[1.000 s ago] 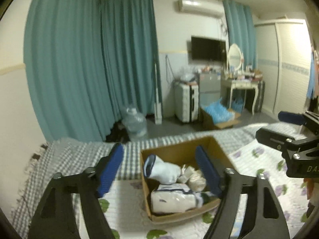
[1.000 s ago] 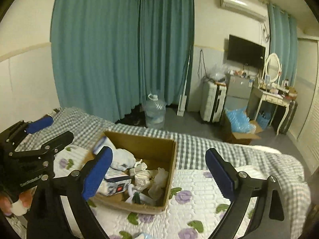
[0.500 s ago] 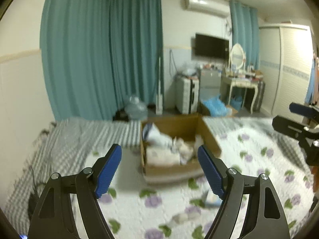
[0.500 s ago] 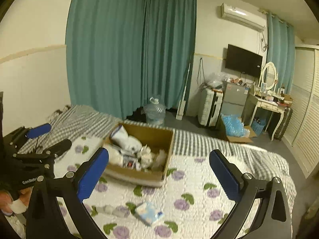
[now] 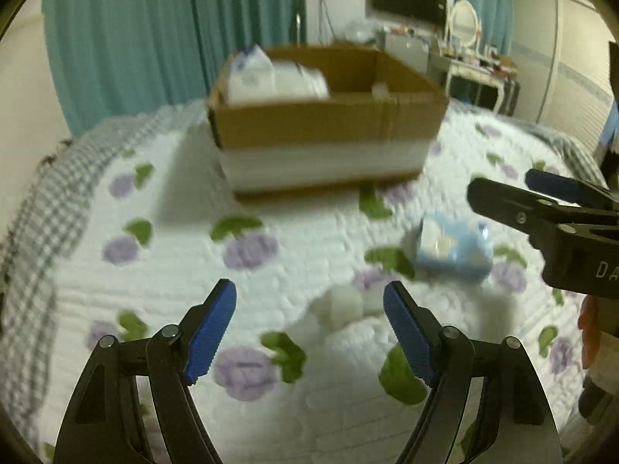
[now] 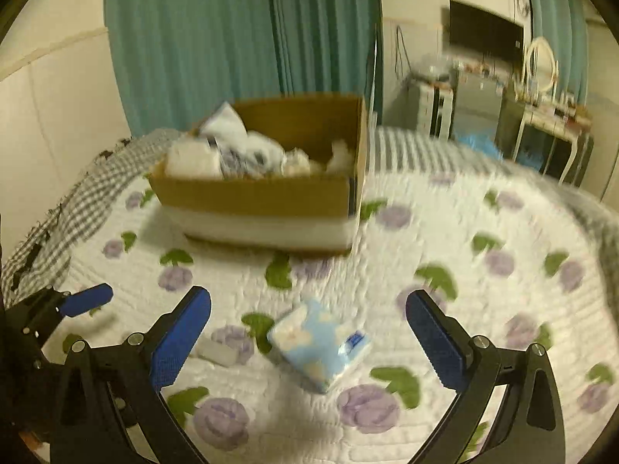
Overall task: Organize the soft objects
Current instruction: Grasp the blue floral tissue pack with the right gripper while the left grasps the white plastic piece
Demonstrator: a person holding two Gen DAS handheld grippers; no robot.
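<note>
Motion blur smears the cardboard box at twelve o'clock, its white contents unreadable; the small white lump stays indistinct; the right gripper is cropped at three o'clock.

1. The left black two-finger gripper with blue ribbed pads points forward and slightly down, its jaws spread wide with nothing between them.
2. The right black two-finger gripper with blue ribbed pads is level beside it, jaws likewise wide apart and gripping nothing.
</note>
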